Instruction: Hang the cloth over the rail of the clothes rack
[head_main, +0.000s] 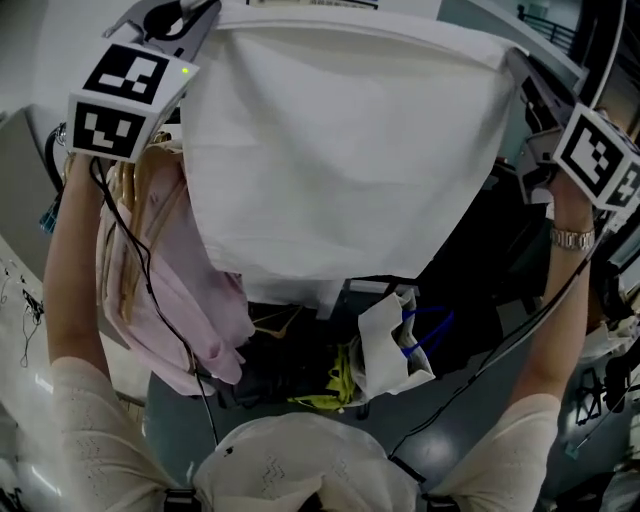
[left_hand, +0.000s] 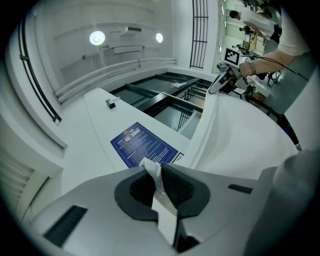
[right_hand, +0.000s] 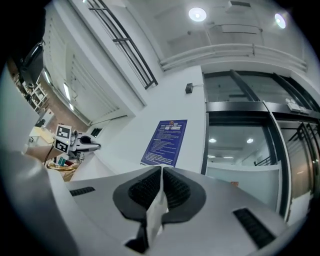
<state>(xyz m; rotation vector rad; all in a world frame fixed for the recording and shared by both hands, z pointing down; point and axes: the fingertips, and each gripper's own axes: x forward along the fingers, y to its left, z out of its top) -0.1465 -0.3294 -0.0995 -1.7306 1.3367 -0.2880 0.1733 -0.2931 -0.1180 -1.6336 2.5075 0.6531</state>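
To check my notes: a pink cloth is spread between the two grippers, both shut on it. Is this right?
Not quite: the cloth spread between the left gripper and right gripper, both shut on it, is white, as the head view shows.

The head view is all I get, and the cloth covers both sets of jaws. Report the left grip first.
Observer: In its own view the left hand-held gripper is shut on a fold of the cloth.
Operator: Now the right.
Observer: The right hand-held gripper is shut on a cloth edge too, as its own view shows.
Operator: Say what lies ahead of them.
Observer: Both gripper views look at a white wall with a blue notice on it.
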